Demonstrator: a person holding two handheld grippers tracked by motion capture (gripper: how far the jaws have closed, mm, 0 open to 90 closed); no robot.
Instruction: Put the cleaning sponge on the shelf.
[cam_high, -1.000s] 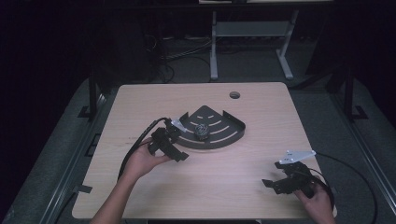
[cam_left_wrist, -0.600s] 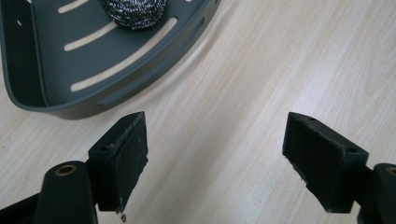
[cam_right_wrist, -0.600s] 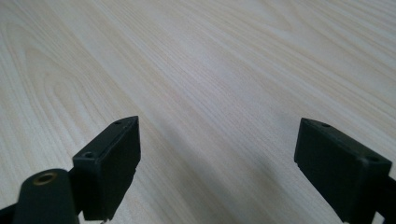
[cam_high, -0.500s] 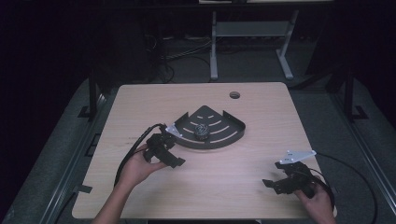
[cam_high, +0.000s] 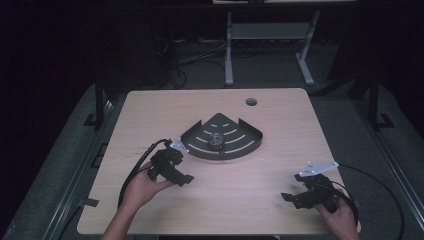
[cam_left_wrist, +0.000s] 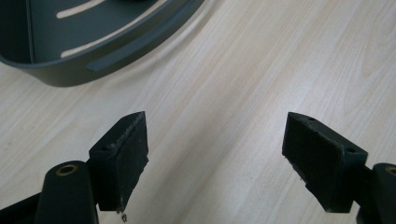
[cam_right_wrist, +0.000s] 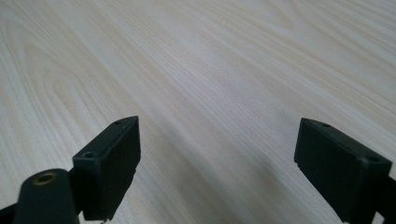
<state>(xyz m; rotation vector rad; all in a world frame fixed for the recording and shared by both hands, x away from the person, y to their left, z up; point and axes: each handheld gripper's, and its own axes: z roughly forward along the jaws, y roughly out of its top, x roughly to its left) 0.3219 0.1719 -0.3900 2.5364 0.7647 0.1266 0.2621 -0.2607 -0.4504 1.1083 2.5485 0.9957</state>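
A dark fan-shaped tray (cam_high: 235, 146) with pale slots in its floor lies near the middle of the light wooden surface (cam_high: 280, 115), and a small dark crinkled ball (cam_high: 215, 139) sits inside it, close to the centre of the tray floor.

The left gripper (cam_high: 176, 172) is held just off the tray's near-left corner, apart from it and not touching. In the left gripper view its jaws stand wide apart with bare wood grain between them – nothing is held – and the curved outer wall of the tray (cam_left_wrist: 116, 51) shows ahead at the upper left. The left hand (cam_high: 142, 186) grasps the gripper from below, and a black cable (cam_high: 131, 175) loops back from it toward the near edge.

The right gripper (cam_high: 296, 197) is low over the near-right part of the surface, well apart from the tray – its jaws are also spread wide and empty (the right gripper view has plain wood between the two pads). The right hand (cam_high: 340, 216) holds it at the near edge, with a grey three-cornered plate (cam_high: 315, 168) on top.

A small round hole (cam_high: 251, 102) marks the far side of the surface.
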